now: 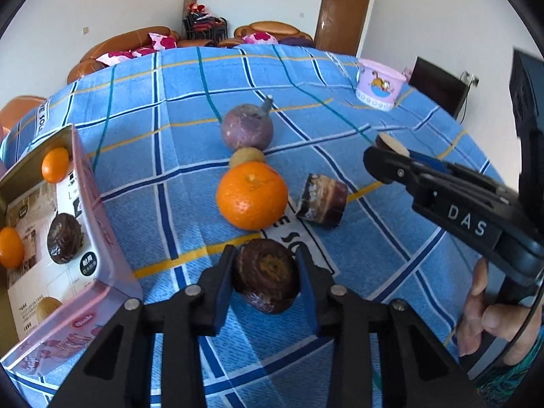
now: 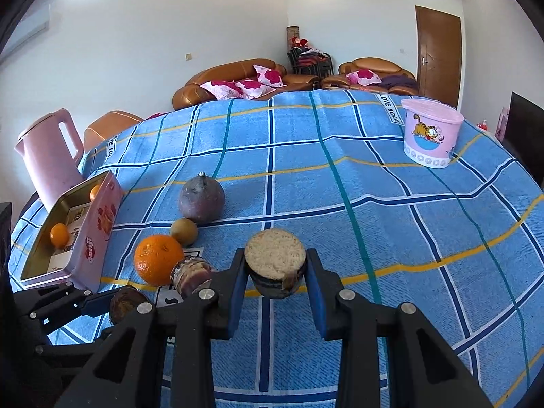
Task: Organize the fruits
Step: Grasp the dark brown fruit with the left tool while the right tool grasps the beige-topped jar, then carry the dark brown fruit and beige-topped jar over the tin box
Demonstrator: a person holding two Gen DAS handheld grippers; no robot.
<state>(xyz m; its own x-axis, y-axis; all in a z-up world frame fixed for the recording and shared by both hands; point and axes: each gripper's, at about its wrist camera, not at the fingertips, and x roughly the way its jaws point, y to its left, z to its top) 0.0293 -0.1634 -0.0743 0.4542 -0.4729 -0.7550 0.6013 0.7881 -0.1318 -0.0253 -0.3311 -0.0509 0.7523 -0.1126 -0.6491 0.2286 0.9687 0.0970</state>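
The dark round fruit (image 1: 267,275) sat clamped in the left tool (image 1: 267,280), just above the worktop (image 1: 374,238), at 6 o'clock from the orange (image 1: 251,195). The right tool (image 2: 276,273) gripped a cut sugarcane piece (image 2: 275,261). Both should probably lift clear before swinging toward the tin (image 1: 102,238) at 9 o'clock.

Two close, low wrist views over one shared blue tablecloth (image 1: 374,272), sofa-facing.

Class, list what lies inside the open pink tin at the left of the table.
In the pink tin lie two small oranges, a dark round fruit, a pale fruit and a printed sheet. The tin's floor beneath the sheet is hidden.
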